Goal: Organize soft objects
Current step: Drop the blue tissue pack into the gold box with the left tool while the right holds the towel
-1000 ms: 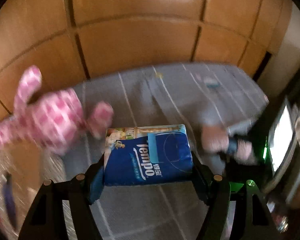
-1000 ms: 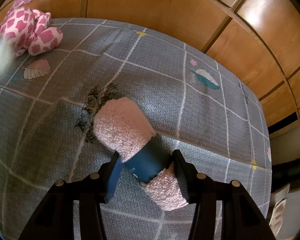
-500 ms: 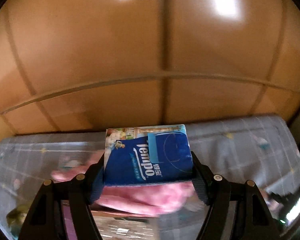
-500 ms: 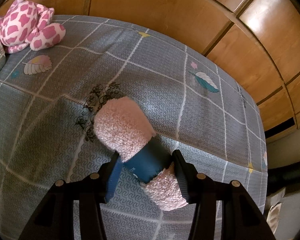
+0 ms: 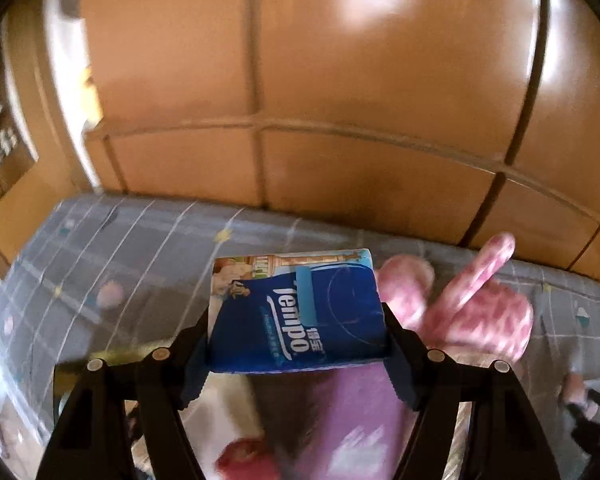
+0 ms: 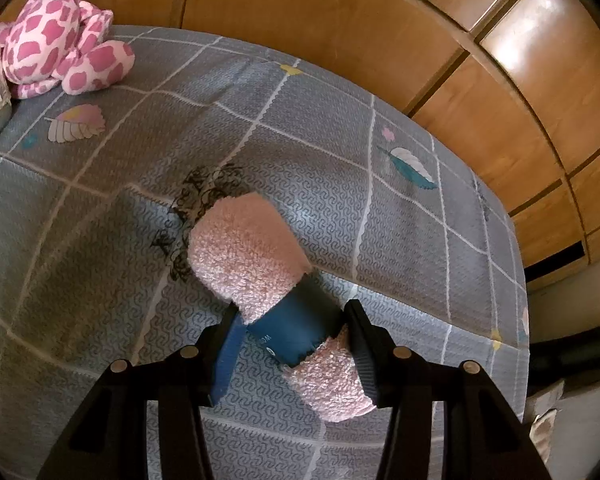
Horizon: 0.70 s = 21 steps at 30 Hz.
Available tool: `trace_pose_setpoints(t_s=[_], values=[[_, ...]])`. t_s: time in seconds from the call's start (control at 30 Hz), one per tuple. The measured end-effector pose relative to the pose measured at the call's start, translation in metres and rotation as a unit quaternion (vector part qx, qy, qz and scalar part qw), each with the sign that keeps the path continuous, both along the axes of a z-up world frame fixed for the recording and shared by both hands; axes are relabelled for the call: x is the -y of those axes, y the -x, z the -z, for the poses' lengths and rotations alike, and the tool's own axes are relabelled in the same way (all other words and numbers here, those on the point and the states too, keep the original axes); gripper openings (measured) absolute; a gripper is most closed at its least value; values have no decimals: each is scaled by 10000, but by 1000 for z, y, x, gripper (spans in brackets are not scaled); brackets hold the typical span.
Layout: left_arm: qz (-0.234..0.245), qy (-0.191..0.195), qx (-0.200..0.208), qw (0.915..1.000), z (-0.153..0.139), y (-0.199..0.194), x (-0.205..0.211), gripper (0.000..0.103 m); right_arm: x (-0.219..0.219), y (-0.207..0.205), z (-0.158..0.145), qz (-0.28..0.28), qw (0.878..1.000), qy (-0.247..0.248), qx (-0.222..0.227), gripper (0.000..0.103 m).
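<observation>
Left tool (image 5: pixel 296 344) held raised above bed (image 5: pixel 140 248), clamped on blue tissue pack (image 5: pixel 296 312) marked "Tempo" (smaller print blurred). Right tool (image 6: pixel 290 340) held low over bed, clamped on dark band of pink fuzzy slipper (image 6: pixel 248 256); band lettering unreadable. Pink spotted plush toy (image 6: pixel 56 48) seen at bed's far corner.

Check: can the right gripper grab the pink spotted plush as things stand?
Probably not: the right gripper is shut on the pink fuzzy roll, and the plush lies far across the bedspread.
</observation>
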State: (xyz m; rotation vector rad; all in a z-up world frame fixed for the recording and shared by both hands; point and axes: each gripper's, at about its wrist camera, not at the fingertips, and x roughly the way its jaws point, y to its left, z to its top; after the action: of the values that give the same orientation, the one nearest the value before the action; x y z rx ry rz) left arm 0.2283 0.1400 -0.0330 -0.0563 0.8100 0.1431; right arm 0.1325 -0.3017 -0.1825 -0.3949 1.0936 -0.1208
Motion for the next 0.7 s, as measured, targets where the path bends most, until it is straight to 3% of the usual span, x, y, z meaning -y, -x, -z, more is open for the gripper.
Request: trace_pose_setpoints(t_s=[0.27, 0.47, 0.53, 0.7], values=[[-706, 524, -246, 9958, 51, 89, -91, 74, -5, 3, 1, -12, 9999, 132, 44, 51], [-1097, 634, -595, 9902, 102, 111, -123, 77, -7, 5, 1, -41, 9997, 230, 92, 50], [-1132, 549, -645, 9900, 111, 113, -126, 86, -6, 5, 1, -18, 9997, 229, 103, 50], [-1143, 635, -568, 9898, 114, 122, -126, 96, -10, 7, 1, 113, 9993, 348, 122, 50]])
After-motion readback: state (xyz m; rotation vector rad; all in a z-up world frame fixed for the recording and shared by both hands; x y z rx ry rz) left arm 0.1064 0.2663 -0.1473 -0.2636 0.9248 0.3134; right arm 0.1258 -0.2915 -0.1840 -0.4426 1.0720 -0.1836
